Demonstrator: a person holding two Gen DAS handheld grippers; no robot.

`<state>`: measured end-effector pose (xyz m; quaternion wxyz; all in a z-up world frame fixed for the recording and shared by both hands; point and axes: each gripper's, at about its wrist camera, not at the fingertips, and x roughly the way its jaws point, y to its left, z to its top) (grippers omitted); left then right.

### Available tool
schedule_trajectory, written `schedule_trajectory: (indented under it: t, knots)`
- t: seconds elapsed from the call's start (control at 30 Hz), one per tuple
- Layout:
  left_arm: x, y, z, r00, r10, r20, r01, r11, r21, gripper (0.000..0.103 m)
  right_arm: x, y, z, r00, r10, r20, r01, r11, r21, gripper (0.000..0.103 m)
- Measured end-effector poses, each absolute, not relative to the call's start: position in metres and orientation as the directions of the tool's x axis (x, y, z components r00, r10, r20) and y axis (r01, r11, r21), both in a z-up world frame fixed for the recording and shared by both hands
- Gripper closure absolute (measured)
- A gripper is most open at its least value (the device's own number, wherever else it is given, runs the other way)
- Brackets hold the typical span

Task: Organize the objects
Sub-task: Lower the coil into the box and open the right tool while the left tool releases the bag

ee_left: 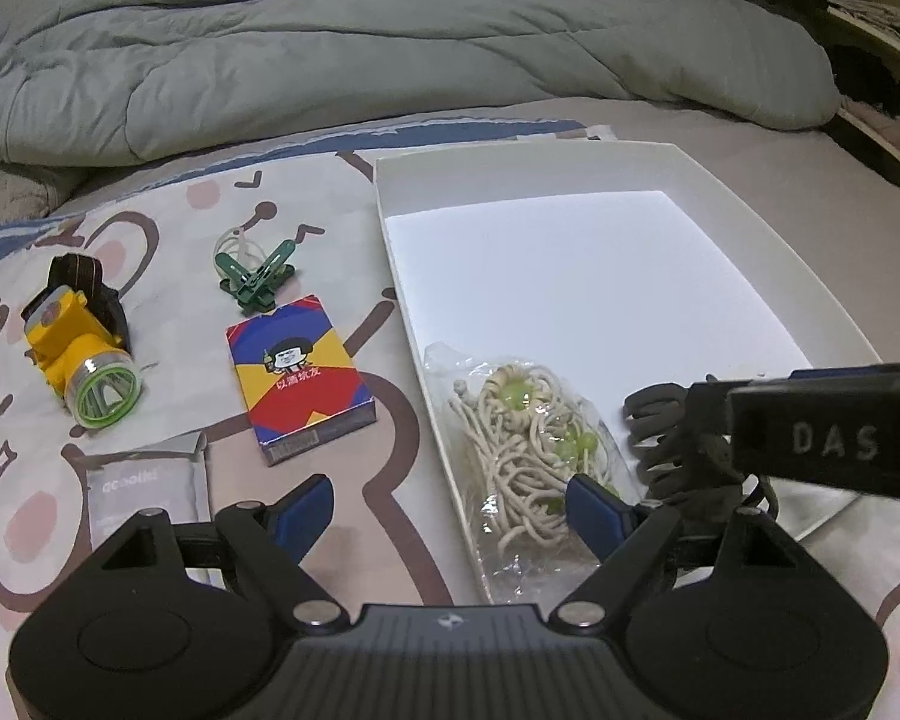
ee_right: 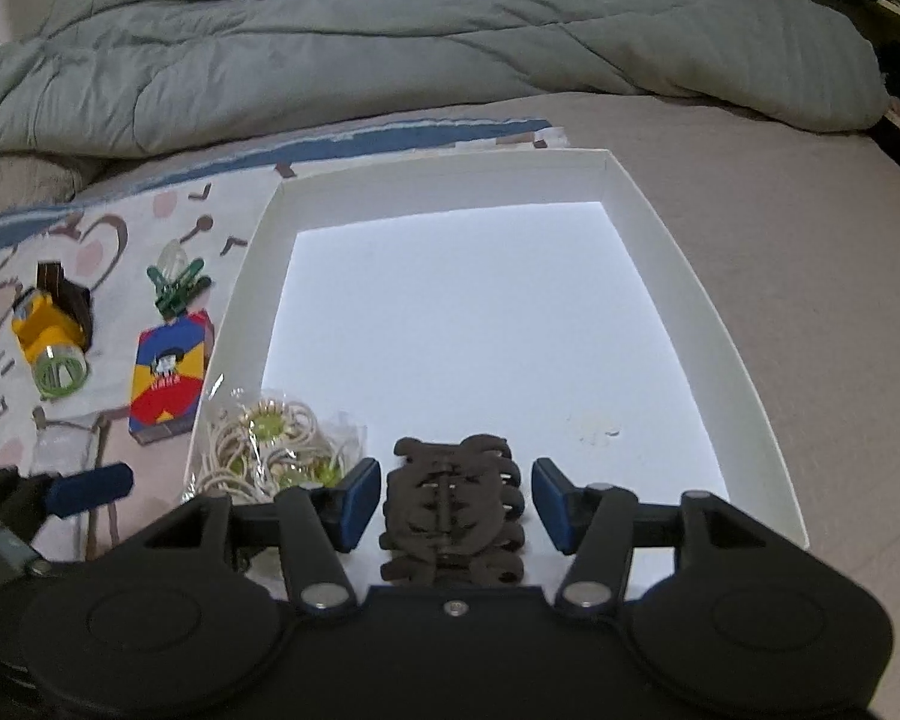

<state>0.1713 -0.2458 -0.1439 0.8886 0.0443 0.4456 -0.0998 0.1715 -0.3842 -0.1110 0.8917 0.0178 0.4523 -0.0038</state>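
The right gripper (ee_right: 456, 504) stands open around the dark hair claw (ee_right: 450, 510), its pads seemingly clear of it. The left gripper (ee_left: 450, 510) gapes wide, empty. The white box (ee_right: 690, 276) holds that clip and a bag of cords (ee_right: 270, 450).

Bed (ee_left: 720, 138) w/ grey duvet (ee_left: 330, 42) at rear. On printed sheet (ee_left: 168, 222): white tray (ee_left: 570, 162), headlamp (ee_left: 81, 354), green clips (ee_left: 258, 276), card box (ee_left: 300, 378), sachet (ee_left: 144, 492).

There is one white box (ee_right: 690, 276), and inside it lie one clear bag of beige cords with green beads (ee_left: 528, 450) and one dark hair claw clip (ee_right: 450, 510). On the printed sheet beside the box I count one yellow headlamp (ee_left: 78, 348), one green clip (ee_left: 258, 282), one colourful card box (ee_left: 300, 378) and one grey sachet (ee_left: 144, 486). One grey-green quilt (ee_left: 330, 48) lies behind them.
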Motion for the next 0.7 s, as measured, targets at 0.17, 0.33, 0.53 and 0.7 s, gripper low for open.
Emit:
schedule_trajectory:
  t: [0.17,0.33,0.53,0.7]
  knots:
    - [0.175,-0.241,-0.120,0.592,-0.155,-0.791,0.213,0.977,-0.033,0.018,0.170,-0.391,-0.106,0.605,0.011,-0.796,0.035,0.999,0.041,0.047]
    - [0.175,-0.239,-0.106,0.621,-0.089,-0.779,0.227,0.971,0.070,0.018,0.168,-0.405,-0.099,0.629,0.021,-0.777,0.084,0.992,0.095,0.046]
    - [0.177,-0.247,-0.128,0.581,-0.035,-0.813,0.250,0.958,0.138,0.017,0.168,-0.410,-0.094,0.639,0.049,-0.768,0.106,0.983,0.151,0.048]
    - [0.179,-0.252,-0.136,0.563,-0.070,-0.824,0.243,0.966,0.085,0.017,0.171,-0.416,-0.099,0.611,0.047,-0.790,0.112,0.983,0.146,0.067]
